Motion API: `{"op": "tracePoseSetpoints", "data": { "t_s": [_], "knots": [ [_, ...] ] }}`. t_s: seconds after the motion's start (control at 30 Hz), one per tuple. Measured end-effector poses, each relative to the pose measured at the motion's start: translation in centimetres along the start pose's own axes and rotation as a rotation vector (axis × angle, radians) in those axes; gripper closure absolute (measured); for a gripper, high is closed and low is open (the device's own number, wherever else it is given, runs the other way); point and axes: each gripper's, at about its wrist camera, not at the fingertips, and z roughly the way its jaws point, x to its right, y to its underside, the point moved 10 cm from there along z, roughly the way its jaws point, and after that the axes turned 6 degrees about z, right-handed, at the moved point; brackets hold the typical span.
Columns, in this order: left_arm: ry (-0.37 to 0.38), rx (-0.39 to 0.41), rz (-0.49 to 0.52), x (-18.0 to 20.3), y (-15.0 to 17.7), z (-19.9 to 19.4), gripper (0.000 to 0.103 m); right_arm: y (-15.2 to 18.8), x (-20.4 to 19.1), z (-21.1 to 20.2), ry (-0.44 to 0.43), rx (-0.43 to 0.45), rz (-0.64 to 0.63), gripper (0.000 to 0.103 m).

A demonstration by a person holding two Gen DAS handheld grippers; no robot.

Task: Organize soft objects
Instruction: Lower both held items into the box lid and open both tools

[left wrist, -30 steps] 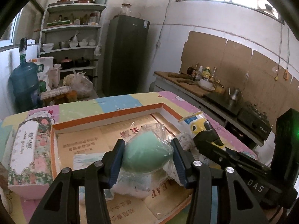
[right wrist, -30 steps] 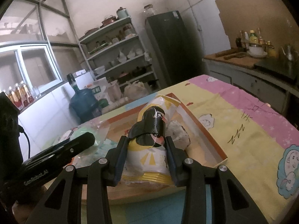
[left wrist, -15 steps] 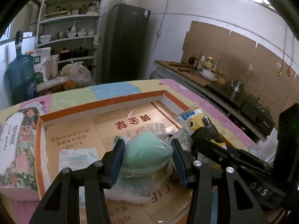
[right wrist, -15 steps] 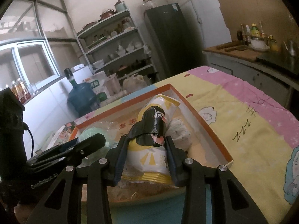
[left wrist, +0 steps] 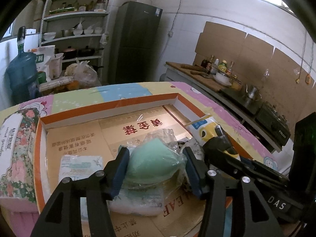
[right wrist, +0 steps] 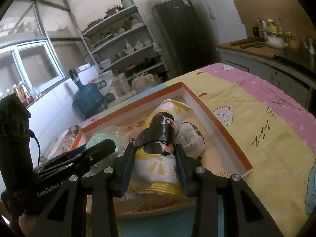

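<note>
I'm seeing a dark fridge (left wrist: 138, 45) standing beside loaded shelves (left wrist: 77, 31), a blue water jug (left wrist: 21, 73) sitting below, bottles (right wrist: 272, 25) crowding the counter (right wrist: 256, 49).

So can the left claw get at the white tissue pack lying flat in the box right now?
Probably not: the left claw is already shut on the bagged green sponge, though the tissue pack lies uncovered beside it.

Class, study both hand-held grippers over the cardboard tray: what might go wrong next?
1. The left hand-held gripper pinches the green sponge through loose plastic wrap; it may slip.
2. The right hand-held gripper squeezes the yellow-white snack bag; it may crush.
3. The two grippers are close; they may collide.
</note>
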Motion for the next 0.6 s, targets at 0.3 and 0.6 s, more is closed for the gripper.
{"op": "tracePoseSetpoints", "data": {
  "t_s": [0.3,0.6],
  "knots": [
    [0.001,0.022,-0.017,-0.3,-0.5,-1.2,0.044,-0.5,-0.8,-1.3,-0.011,0.047,-0.024,0.052],
    [0.004,0.079,-0.015,-0.3,-1.2,-4.0,0.035,-0.9,-1.9,-3.0,-0.012,0.081,-0.029,0.050]
  ]
}}
